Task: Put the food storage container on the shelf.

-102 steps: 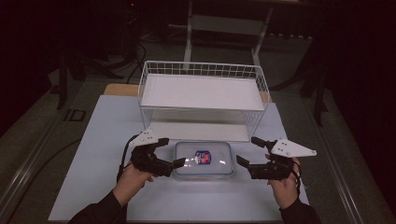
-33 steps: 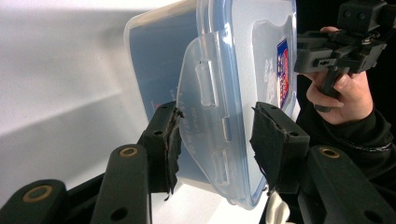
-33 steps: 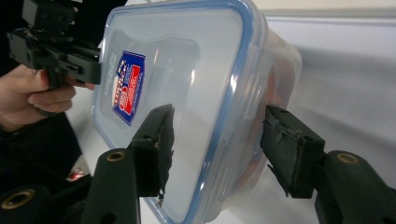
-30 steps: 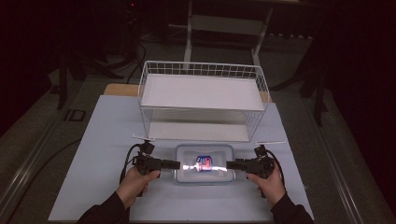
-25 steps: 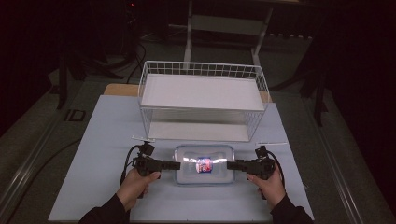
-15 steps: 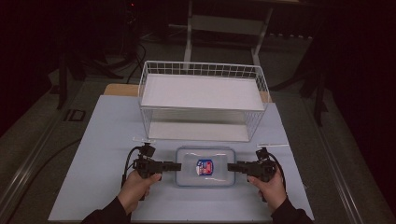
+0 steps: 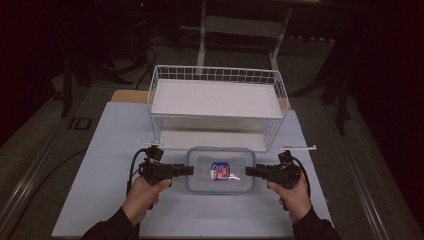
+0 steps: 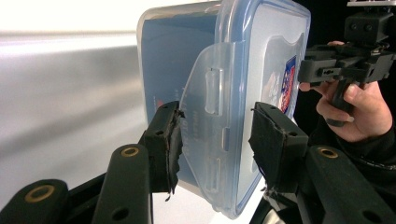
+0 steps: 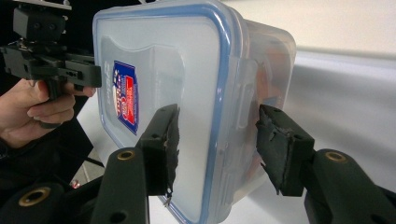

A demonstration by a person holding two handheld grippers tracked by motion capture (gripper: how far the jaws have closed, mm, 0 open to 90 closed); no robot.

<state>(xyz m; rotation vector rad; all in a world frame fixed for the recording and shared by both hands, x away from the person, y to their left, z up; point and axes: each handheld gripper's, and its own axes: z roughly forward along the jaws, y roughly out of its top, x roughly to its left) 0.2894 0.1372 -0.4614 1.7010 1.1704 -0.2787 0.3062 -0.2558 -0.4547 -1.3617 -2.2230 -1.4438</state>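
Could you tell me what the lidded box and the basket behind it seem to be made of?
The lidded box looks like clear, glossy plastic: the table shows through its walls, and it has a moulded clip flap and a blue seal rim. The basket looks like white-coated wire, judging by its thin grid sides; the coating itself is a guess.

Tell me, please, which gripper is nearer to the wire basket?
Left, slightly. The left gripper grips the box's left end below the basket's left half; the right gripper grips the box's right end, a touch lower.

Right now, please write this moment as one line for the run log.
left gripper: shut on container end | right gripper: shut on opposite end | container: lid on, held between both | wire basket: behind, apart
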